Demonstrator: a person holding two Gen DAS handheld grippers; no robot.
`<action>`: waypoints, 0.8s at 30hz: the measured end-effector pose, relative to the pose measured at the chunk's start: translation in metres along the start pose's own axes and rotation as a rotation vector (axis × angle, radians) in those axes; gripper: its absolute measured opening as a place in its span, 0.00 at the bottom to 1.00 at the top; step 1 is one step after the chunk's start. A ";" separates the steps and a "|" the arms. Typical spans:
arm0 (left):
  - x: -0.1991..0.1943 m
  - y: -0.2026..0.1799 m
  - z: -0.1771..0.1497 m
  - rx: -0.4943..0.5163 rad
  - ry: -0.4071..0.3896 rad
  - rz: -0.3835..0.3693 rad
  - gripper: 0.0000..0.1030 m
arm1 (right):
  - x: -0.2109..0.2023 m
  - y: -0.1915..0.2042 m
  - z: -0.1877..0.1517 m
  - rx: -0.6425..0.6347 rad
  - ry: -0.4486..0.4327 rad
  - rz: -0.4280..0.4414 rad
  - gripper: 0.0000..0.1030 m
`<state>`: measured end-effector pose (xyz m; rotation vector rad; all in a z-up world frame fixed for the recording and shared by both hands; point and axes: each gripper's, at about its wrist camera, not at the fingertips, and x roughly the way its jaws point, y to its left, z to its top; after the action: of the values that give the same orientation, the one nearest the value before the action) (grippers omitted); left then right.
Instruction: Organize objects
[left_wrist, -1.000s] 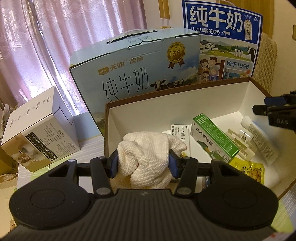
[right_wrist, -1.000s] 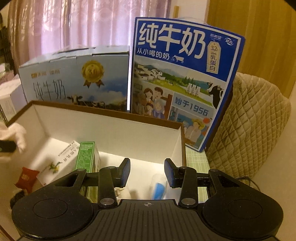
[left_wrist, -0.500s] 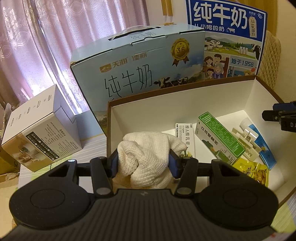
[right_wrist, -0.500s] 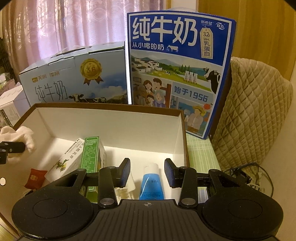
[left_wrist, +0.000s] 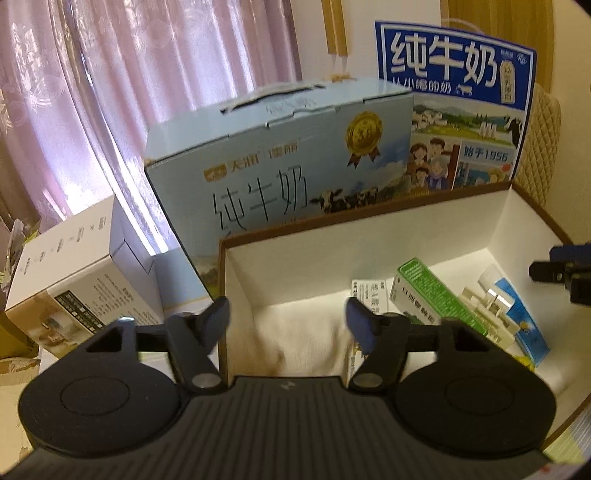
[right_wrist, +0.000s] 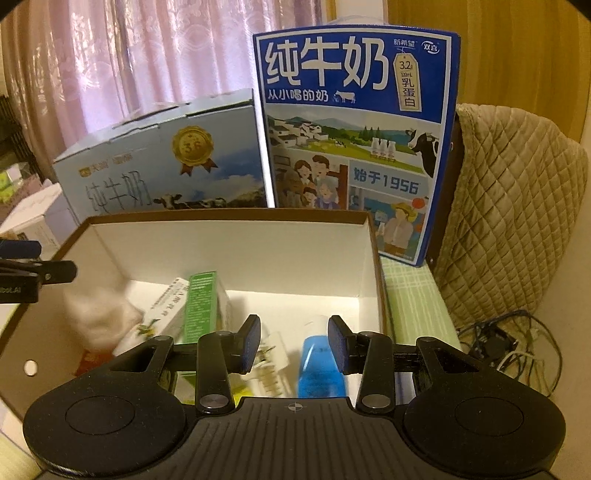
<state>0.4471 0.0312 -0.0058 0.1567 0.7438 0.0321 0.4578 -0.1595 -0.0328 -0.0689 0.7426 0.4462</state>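
Observation:
A white knitted cloth (left_wrist: 303, 343) lies in the near-left corner of the open white box with a brown rim (left_wrist: 332, 226). My left gripper (left_wrist: 286, 317) hovers just above it; its jaws are opening and its pads are clear of the cloth. The right wrist view shows the cloth (right_wrist: 96, 314) blurred under the left gripper (right_wrist: 33, 271). A green carton (left_wrist: 432, 299), a white medicine carton (right_wrist: 162, 310) and a blue tube (right_wrist: 317, 369) also lie in the box (right_wrist: 229, 216). My right gripper (right_wrist: 293, 336) is open above the tube with nothing between its fingers.
A light-blue milk case (left_wrist: 280, 155) and a tall dark-blue milk case (right_wrist: 354, 140) stand behind the box. A white carton (left_wrist: 74, 273) sits to the left, before pink curtains. A quilted chair back (right_wrist: 509, 206) and tangled cables (right_wrist: 506, 347) are on the right.
The left gripper's jaws have spread apart and let go of the white cloth, which has dropped into the box. The right gripper has stayed open above the tube.

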 end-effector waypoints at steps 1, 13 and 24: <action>-0.003 0.000 0.000 -0.002 -0.009 0.001 0.76 | -0.003 0.000 -0.001 0.009 -0.002 0.007 0.36; -0.049 0.009 -0.012 -0.055 -0.021 -0.004 0.92 | -0.061 0.007 -0.022 0.093 -0.060 0.078 0.47; -0.129 -0.005 -0.029 -0.063 -0.078 -0.016 0.99 | -0.121 0.010 -0.048 0.137 -0.103 0.098 0.67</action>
<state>0.3322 0.0191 0.0586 0.0917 0.6655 0.0334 0.3440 -0.2055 0.0134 0.1186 0.6754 0.4877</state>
